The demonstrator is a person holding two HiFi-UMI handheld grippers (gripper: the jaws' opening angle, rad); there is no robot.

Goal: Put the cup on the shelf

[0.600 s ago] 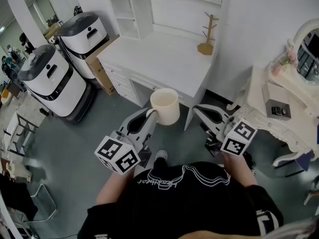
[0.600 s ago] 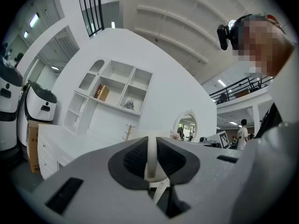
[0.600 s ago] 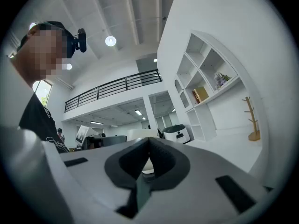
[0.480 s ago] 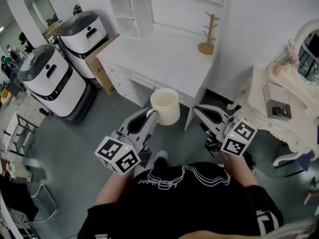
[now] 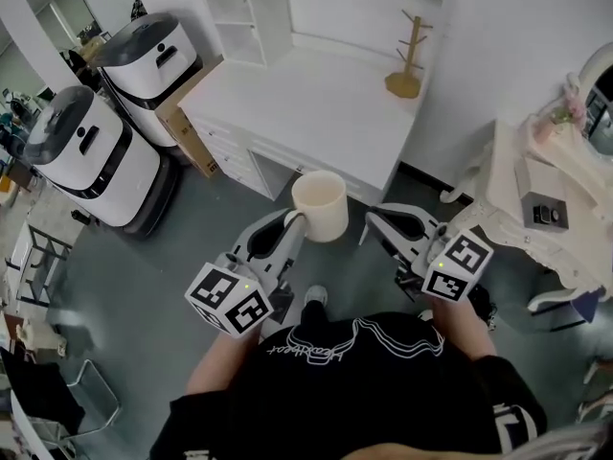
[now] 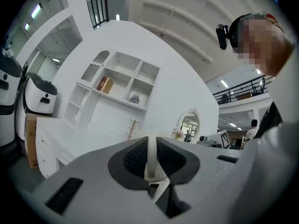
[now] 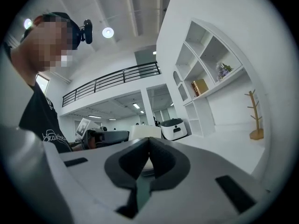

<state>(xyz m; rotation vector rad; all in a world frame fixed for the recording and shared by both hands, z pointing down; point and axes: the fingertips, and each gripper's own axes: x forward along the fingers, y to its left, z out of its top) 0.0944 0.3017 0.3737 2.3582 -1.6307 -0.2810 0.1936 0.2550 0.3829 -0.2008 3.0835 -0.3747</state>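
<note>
A cream cup (image 5: 319, 202) hangs upright over the grey floor, just short of the white desk (image 5: 316, 103). My left gripper (image 5: 299, 221) is shut on its near wall. In the left gripper view that wall shows as a pale strip (image 6: 151, 158) pinched between the dark pads (image 6: 133, 160). The white shelf unit (image 6: 117, 85) stands at the back of the desk, its compartments (image 5: 228, 3) far from the cup. My right gripper (image 5: 372, 215) hovers beside the cup on its right, shut with nothing in it; its tips (image 7: 148, 142) meet in front of the cup (image 7: 145, 131).
A wooden mug tree (image 5: 407, 57) stands on the desk's far right. Two white machines (image 5: 86, 156) and a cardboard box (image 5: 187, 127) stand left of the desk. A white vanity (image 5: 546, 199) with a mirror is at the right. The person's body fills the bottom.
The head view has shifted a little. The cup and both grippers keep almost the same pose, a touch nearer the desk's front edge.
</note>
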